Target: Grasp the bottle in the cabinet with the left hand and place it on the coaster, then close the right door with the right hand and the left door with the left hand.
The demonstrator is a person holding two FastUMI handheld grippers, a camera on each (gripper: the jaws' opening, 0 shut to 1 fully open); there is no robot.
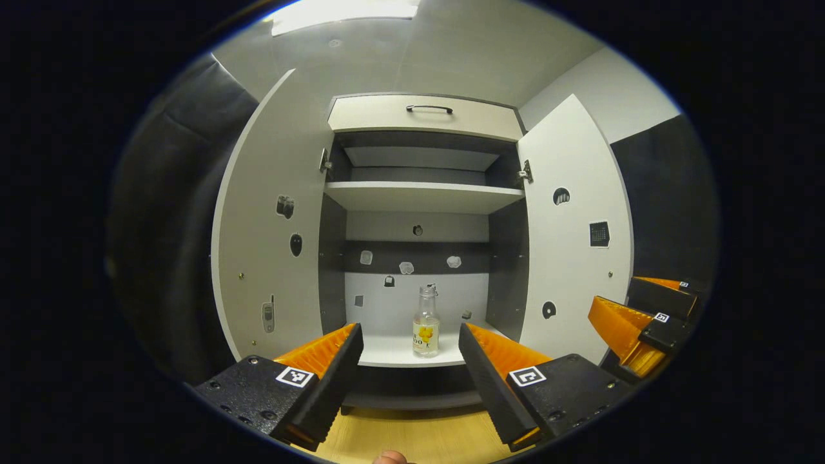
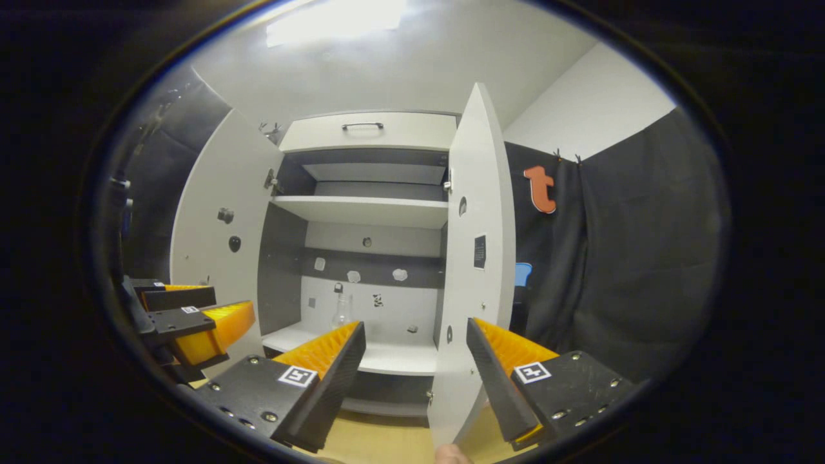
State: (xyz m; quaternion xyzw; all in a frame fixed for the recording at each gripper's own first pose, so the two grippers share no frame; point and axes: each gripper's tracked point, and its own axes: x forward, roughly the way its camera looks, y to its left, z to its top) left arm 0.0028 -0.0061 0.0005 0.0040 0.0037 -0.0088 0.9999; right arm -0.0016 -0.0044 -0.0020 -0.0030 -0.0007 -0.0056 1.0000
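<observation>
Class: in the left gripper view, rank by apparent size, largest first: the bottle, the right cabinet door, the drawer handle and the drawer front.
1. right cabinet door
2. drawer front
3. bottle
4. drawer handle

Bottle and handle look close in extent, so their order is uncertain.

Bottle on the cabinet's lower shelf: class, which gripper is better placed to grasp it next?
Left. The left gripper faces the bottle squarely, tongs open; the right gripper faces the right door edge.
</observation>
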